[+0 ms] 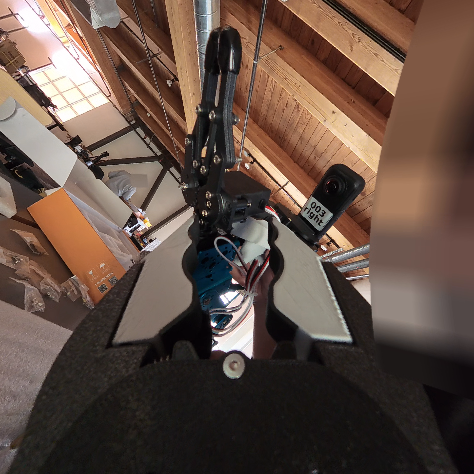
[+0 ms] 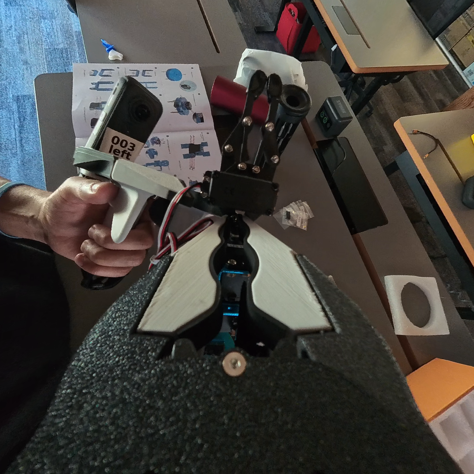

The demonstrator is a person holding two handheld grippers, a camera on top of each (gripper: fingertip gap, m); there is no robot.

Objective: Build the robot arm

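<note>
Both grippers hold one small robot arm. It has a black claw (image 1: 223, 51) (image 2: 264, 84), a black servo (image 2: 241, 189), a blue bracket (image 1: 213, 264) and red, white and black wires (image 1: 246, 272). In the left wrist view my left gripper (image 1: 230, 230) is closed around the bracket and wires, with the claw pointing up at the wooden ceiling. My right gripper (image 2: 236, 223) is shut on the black neck under the servo. A hand (image 2: 84, 218) holds the left gripper (image 2: 184, 195), which meets the arm from the left. The claw's own jaws are nearly shut.
On the grey table (image 2: 320, 205) below lie a printed instruction sheet (image 2: 154, 102), a red cylinder (image 2: 225, 95), a black tube (image 2: 292, 107), small parts bags (image 2: 295, 213) and a white foam square with a hole (image 2: 415, 305). An orange box (image 1: 74, 243) stands to the left. The grippers are tip to tip, or close to it.
</note>
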